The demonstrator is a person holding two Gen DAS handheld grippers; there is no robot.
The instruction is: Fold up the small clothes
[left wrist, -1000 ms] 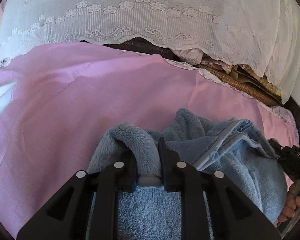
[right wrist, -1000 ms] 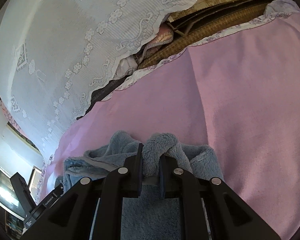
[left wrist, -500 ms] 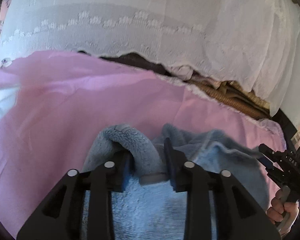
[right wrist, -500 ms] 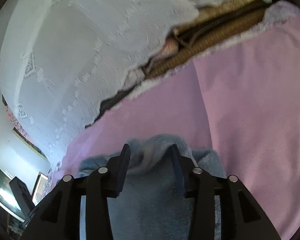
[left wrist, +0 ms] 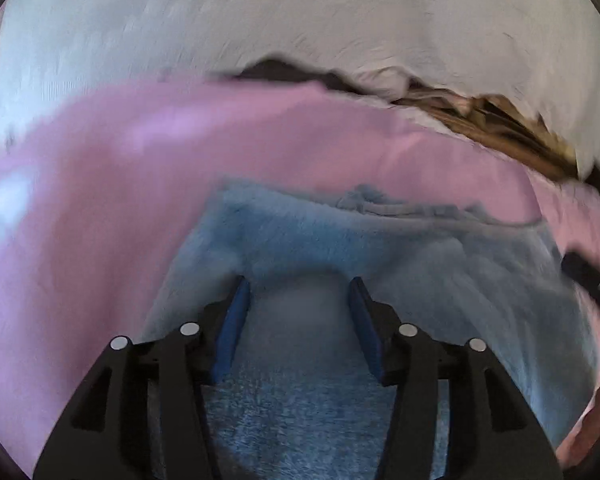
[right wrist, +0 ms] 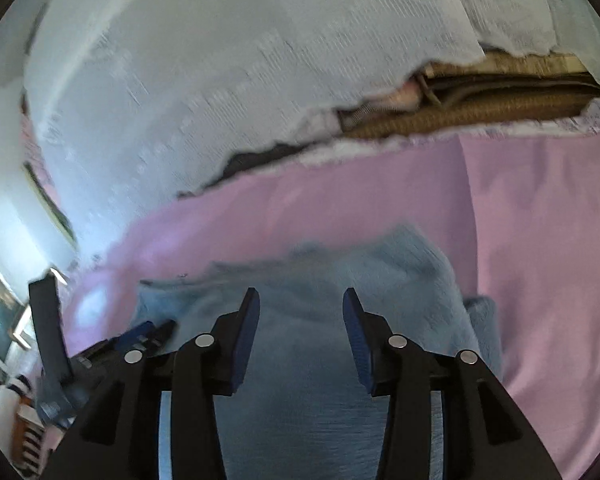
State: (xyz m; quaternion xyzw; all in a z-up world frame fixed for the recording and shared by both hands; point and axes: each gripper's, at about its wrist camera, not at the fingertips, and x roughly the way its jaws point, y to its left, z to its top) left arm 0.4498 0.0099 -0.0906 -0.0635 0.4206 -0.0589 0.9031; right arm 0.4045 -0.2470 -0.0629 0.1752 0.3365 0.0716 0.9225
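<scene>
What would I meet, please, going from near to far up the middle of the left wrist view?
left gripper, its jaws opening with nothing pinched → blue fleece garment → pink sheet → white lace cloth.

Fluffy pale-blue fleece garment: thick plush pile, matt, w/ a flatter, finer-napped area nearer the lens. Smooth pink cotton-like sheet under it, matt, few soft creases. White lace curtain: thin, sheer, ribbed weave. Brown woven wicker edge, coarse. Gripper fingers matt black plastic, blue pads, shiny metal rivets.
</scene>
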